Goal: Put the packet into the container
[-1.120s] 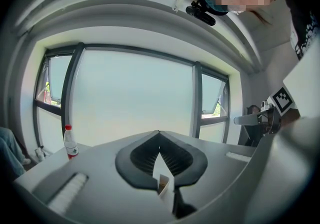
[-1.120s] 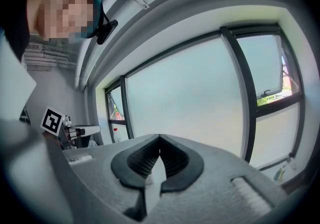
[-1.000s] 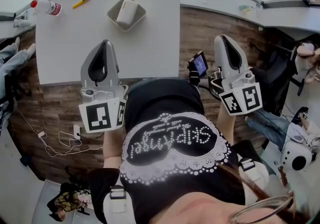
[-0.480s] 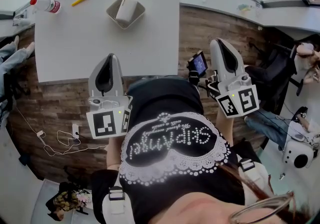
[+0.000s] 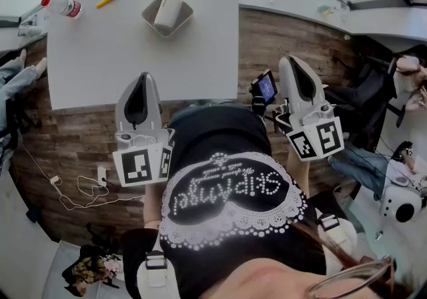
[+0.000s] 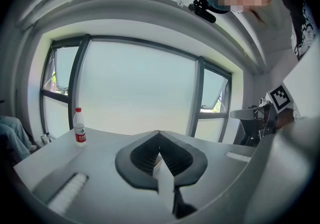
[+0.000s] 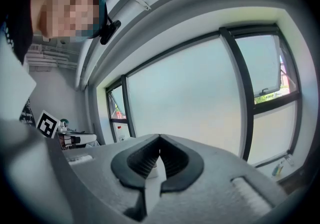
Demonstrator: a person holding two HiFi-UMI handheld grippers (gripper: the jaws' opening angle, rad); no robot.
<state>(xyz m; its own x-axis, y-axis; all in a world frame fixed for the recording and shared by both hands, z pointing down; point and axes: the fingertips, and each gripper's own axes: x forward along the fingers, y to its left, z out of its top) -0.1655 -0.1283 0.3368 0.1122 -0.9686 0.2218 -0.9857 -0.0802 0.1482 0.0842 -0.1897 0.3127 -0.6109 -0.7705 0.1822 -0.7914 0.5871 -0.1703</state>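
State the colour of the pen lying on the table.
The pen is yellow; the head view shows it best.

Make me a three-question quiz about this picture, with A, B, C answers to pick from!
1. Where is the packet?
A) in the container
B) on the floor
C) in a gripper

2. What colour is the pen on the table?
A) blue
B) yellow
C) green

3. How are the jaws of the left gripper and the right gripper?
A) wide open
B) squeezing the packet
C) shut, with nothing held

Answers:
1 A: the white packet lies inside the grey container.
2 B: the pen lying on the table is yellow.
3 C: each gripper view shows its jaws closed together on nothing.
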